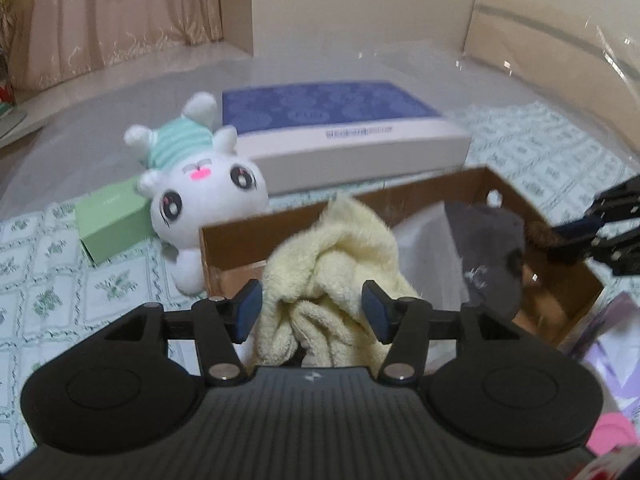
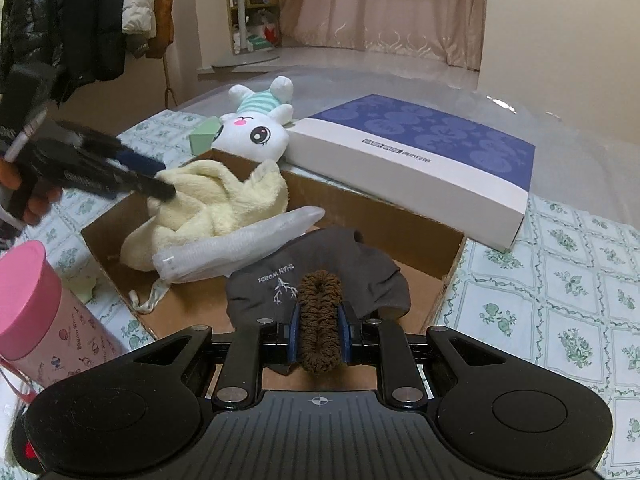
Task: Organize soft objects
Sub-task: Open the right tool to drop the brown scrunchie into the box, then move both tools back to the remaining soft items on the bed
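An open cardboard box (image 1: 236,236) (image 2: 400,216) holds a cream fluffy towel (image 1: 332,256) (image 2: 208,200), a dark grey cap (image 1: 488,248) (image 2: 332,264) and a clear plastic bag (image 2: 240,244). My left gripper (image 1: 312,312) (image 2: 160,178) is open, its jaws on either side of the towel above the box. My right gripper (image 2: 319,332) (image 1: 576,236) is shut on a brown fuzzy scrunchie (image 2: 320,320) (image 1: 540,236) above the cap. A white plush rabbit (image 1: 200,196) (image 2: 252,132) with a striped teal hat lies behind the box.
A blue and white flat box (image 1: 344,128) (image 2: 420,160) lies behind the cardboard box. A small green box (image 1: 112,216) sits left of the plush. A pink cylinder tin (image 2: 44,316) stands at the left. The surface is a floral patterned cloth (image 2: 560,300).
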